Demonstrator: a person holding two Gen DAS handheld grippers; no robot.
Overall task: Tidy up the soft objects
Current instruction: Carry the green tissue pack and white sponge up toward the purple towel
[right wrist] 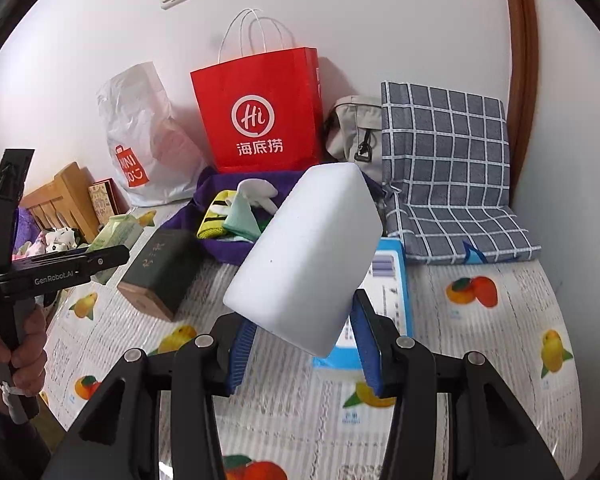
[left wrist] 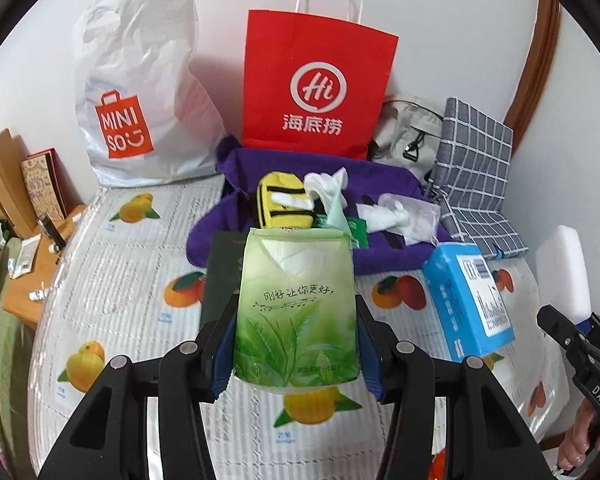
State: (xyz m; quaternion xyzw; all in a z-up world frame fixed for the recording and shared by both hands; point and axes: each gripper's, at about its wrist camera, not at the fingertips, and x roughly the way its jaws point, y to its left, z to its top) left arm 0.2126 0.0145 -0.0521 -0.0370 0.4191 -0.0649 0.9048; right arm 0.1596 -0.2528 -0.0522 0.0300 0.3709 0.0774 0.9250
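My left gripper (left wrist: pixel 296 344) is shut on a green tissue pack (left wrist: pixel 296 308) and holds it above the fruit-print table cover. My right gripper (right wrist: pixel 304 340) is shut on a white sponge block (right wrist: pixel 308 252), held tilted above the table; the block also shows at the right edge of the left wrist view (left wrist: pixel 564 276). A purple cloth (left wrist: pixel 380 248) lies at the back with a yellow striped sock (left wrist: pixel 282 204), white gloves (left wrist: pixel 326 186) and a crumpled white wipe (left wrist: pixel 404 216) on it.
A red paper bag (left wrist: pixel 320 84) and a white Miniso bag (left wrist: pixel 140 92) stand against the wall. A grey checked cushion (left wrist: pixel 476 168), a beige bag (left wrist: pixel 412 128), a blue box (left wrist: pixel 468 300) and a dark green box (right wrist: pixel 160 272) sit nearby. A wooden bedside edge (left wrist: pixel 28 264) is left.
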